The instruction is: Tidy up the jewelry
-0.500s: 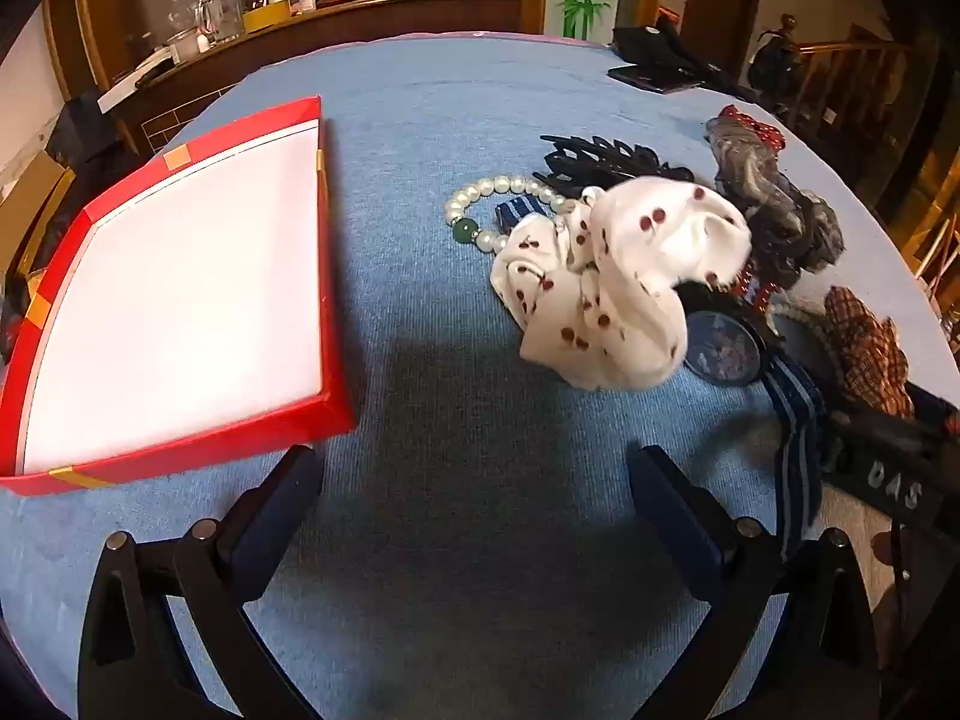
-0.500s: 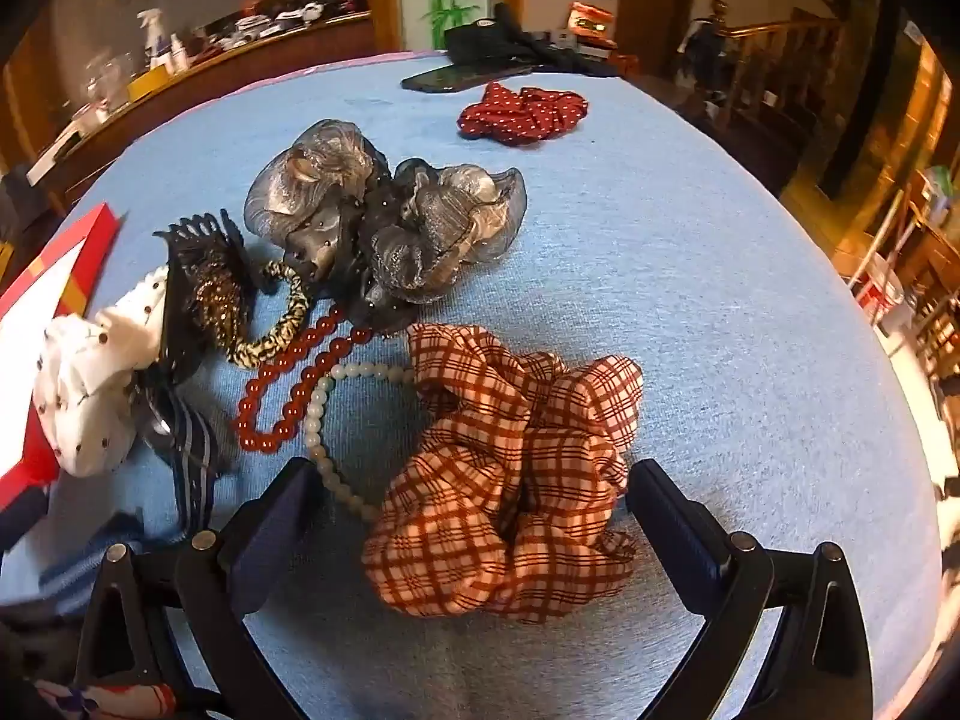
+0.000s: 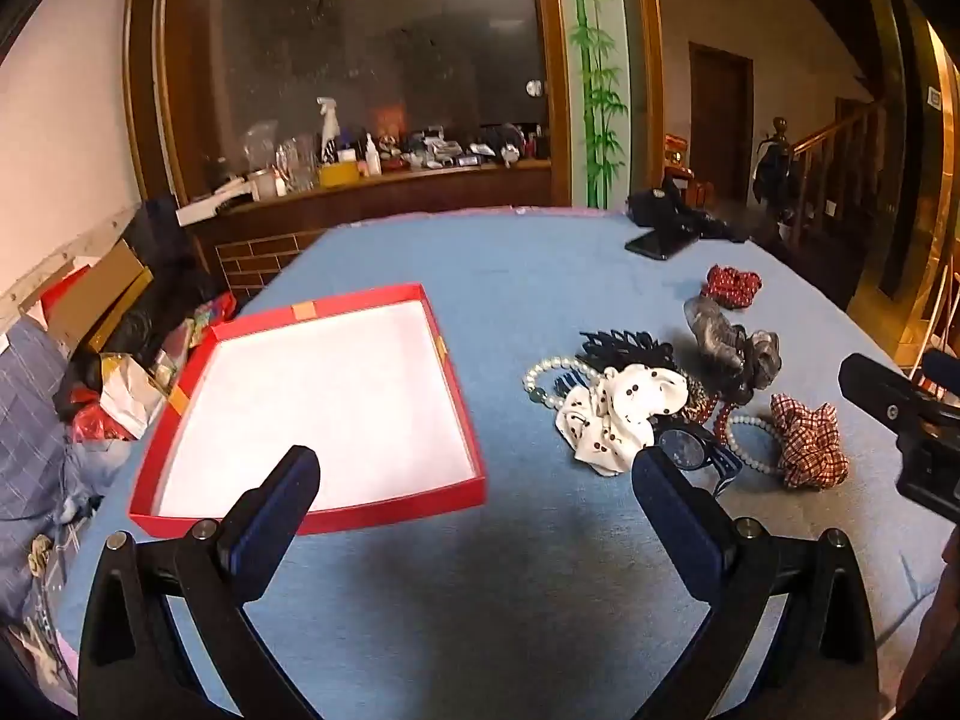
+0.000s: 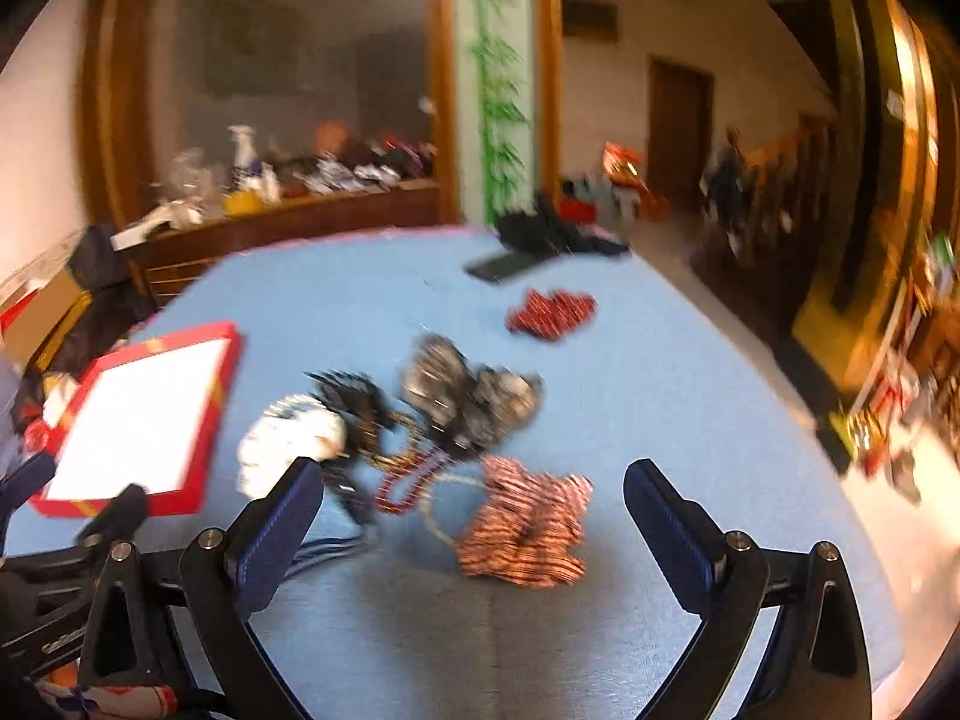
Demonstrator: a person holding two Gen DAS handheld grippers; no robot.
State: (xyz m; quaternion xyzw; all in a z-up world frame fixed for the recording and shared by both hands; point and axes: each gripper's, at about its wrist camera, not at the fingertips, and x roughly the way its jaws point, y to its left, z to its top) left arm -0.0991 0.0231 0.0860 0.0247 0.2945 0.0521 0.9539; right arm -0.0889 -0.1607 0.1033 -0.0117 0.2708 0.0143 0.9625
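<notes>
A red box (image 3: 462, 420) with a white floor lies on the blue table, also seen blurred in the right wrist view (image 4: 198, 492). Right of it lies a heap: white dotted scrunchie (image 3: 618, 414), pearl bracelet (image 3: 540, 372), black claw clip (image 3: 618, 345), grey bow clip (image 3: 732, 348), watch (image 3: 684, 447), red bead string (image 4: 408, 480) and red plaid scrunchie (image 3: 810, 438) (image 4: 528, 534). A red dotted scrunchie (image 3: 729, 285) lies farther back. My left gripper (image 3: 474, 486) hangs open above the table near the box's front corner. My right gripper (image 4: 474, 498) is open above the plaid scrunchie, touching nothing.
A black stand with dark items (image 3: 666, 228) sits at the table's far edge. A cluttered wooden counter (image 3: 372, 180) runs behind. Bags and cardboard (image 3: 114, 372) pile up off the table's left side. The right gripper's body (image 3: 900, 414) shows at the left wrist view's right edge.
Both grippers have lifted and pulled back from the table, so box and heap look smaller and farther. The right wrist view is motion-blurred. The jaws stay wide and nothing on the table moved.
</notes>
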